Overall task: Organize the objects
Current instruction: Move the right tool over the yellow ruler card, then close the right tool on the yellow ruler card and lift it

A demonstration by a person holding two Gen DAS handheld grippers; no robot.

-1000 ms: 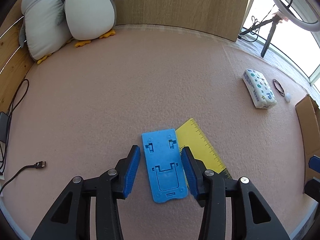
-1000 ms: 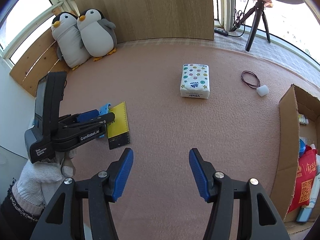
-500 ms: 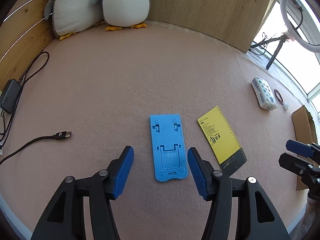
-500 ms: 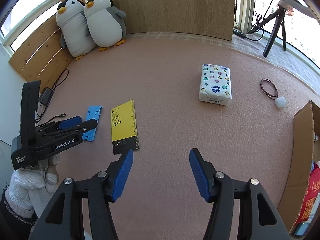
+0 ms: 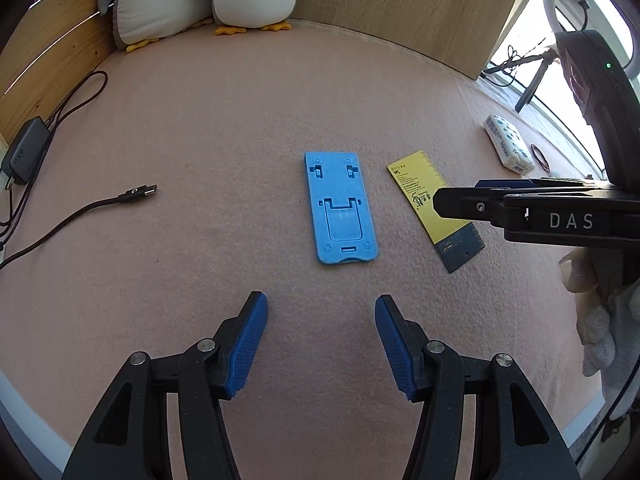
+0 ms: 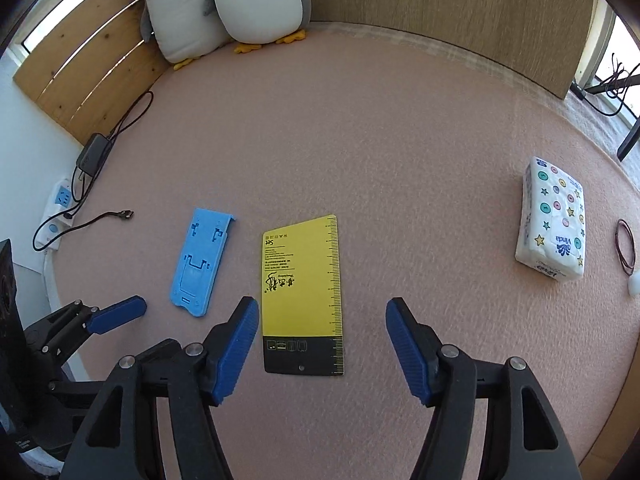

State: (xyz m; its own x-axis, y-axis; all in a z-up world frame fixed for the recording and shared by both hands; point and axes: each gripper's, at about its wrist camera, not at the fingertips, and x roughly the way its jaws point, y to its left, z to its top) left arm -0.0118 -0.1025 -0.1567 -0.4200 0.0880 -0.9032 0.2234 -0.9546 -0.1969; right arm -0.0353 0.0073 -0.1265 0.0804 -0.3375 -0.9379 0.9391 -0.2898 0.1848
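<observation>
Right wrist view shows the yellow card (image 6: 302,276), printed with a ruler scale along one edge and a dark band at its near end, lying flat on the pink felt worktop (image 6: 380,160); its near end sits between the jaws of the right gripper (image 6: 322,344), nearer the left jaw, with neither pad touching it. Those jaws are opening. It looks thin, light and fairly stiff, so it will likely slide rather than lift; a pinch across its long edges, or tipping one edge up off the felt, seems the best hold. The blue folding phone stand (image 5: 341,208) lies flat just ahead of the left gripper (image 5: 322,344), whose jaws stand spread and empty. It looks like rigid, light plastic, best gripped across its narrow width.
</observation>
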